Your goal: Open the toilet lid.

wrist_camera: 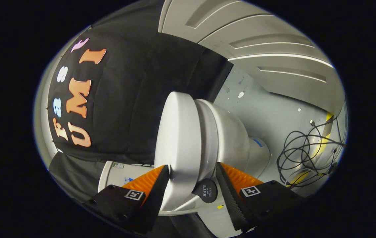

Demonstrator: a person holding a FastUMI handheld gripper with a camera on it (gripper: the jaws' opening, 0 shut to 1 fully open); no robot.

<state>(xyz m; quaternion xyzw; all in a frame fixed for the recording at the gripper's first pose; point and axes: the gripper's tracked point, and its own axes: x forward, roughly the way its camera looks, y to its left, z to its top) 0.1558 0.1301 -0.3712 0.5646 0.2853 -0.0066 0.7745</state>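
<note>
Between the spread, unclenched fingers of the gripper (193, 180), the toilet lid (178, 138) edge runs lengthwise straight ahead, bowl (227, 138) flanking one side.

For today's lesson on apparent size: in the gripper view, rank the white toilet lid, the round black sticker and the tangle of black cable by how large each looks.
1. White toilet lid, between the open claw fingers; nearness exaggerates it.
2. Tangle of black cable on the grey floor, farther off.
3. Round black sticker.
</note>
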